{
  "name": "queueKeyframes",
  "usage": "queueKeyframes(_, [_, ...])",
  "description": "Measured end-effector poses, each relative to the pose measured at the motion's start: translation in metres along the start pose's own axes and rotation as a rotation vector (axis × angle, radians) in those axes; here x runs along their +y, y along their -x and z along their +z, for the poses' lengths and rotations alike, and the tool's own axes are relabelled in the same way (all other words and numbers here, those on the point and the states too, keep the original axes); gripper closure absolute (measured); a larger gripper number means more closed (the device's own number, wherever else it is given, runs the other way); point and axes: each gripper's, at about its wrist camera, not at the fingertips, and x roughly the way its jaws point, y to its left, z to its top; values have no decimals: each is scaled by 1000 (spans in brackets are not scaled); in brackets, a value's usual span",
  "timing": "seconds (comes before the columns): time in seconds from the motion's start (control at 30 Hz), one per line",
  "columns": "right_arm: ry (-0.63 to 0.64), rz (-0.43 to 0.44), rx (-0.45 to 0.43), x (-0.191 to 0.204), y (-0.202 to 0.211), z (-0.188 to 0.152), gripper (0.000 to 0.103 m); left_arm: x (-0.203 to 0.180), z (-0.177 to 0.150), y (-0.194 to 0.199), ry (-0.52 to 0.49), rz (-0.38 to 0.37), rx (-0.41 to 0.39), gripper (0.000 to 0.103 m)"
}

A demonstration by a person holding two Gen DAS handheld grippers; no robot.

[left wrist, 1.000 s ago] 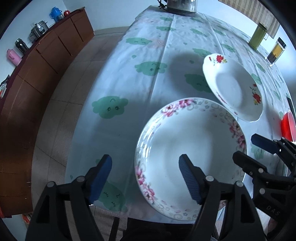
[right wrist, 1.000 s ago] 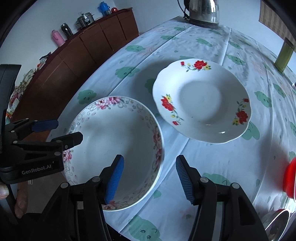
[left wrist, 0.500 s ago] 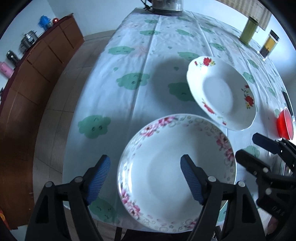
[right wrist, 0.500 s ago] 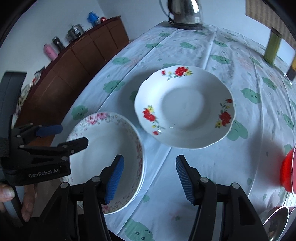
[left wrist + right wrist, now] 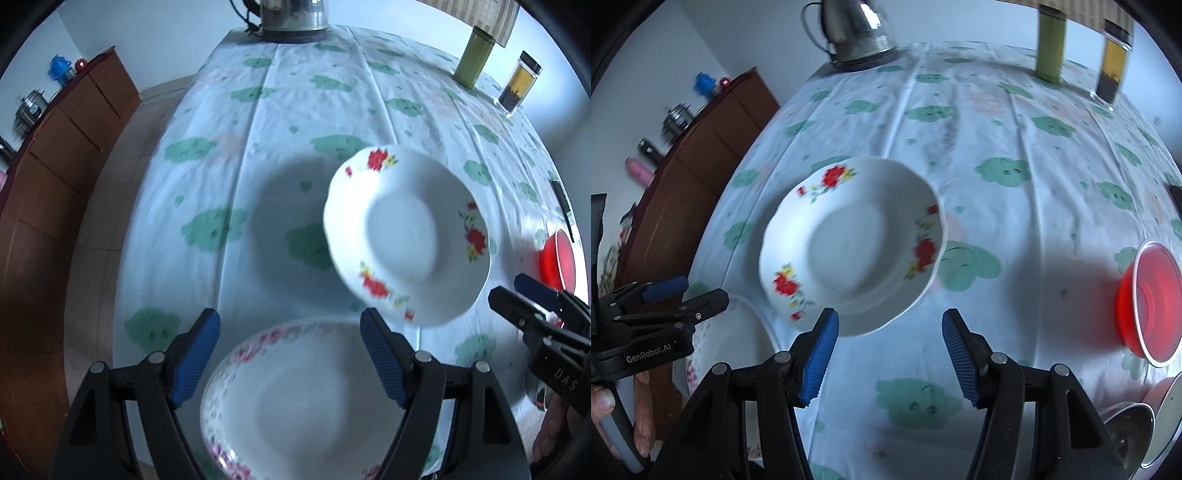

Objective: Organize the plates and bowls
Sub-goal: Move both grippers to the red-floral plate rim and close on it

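white china, two pieces on the cloud-print worktop [image 5: 303, 110]: the red-flowered plate [image 5: 849, 242] toward the middle, the pink-rimmed plate [image 5: 295, 402] at the near edge. we note both wrist views have swung since a second ago; the pink-rimmed plate has slid low in the left view and now sits under and between the left gripper [image 5: 288, 358] pads, nearly out of the right view, where only its rim shows behind the left tool. the red-flowered plate now lies just ahead of the right gripper [image 5: 890, 354], its near rim close by the left-hand pad. both sets of jaws stand wide apart and empty; neither pad touches china. a red bowl [image 5: 1148, 299] waits at the right side, steel bowls [image 5: 1137, 435] partly seen in the near right corner. we judge the hands are lining up on a plate each, no lift yet begun, so the stacking is all still ahead. kettle [image 5: 857, 29] and two jars stand at the far end, well apart.
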Motion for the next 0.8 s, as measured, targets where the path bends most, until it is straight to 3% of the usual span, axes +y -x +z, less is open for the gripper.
queueKeyframes(0.2, [-115,-5,19,-23,-14,14,57,-13,31,-15,-22,-22,7,24])
queueKeyframes(0.47, [-126,-29,42,-27,-30,29,64,-18,50,-40,-30,-23,44,26])
queueKeyframes(0.8, [-145,-21,72,-30,-49,33,74,-29,54,-59,-60,-59,96,56])
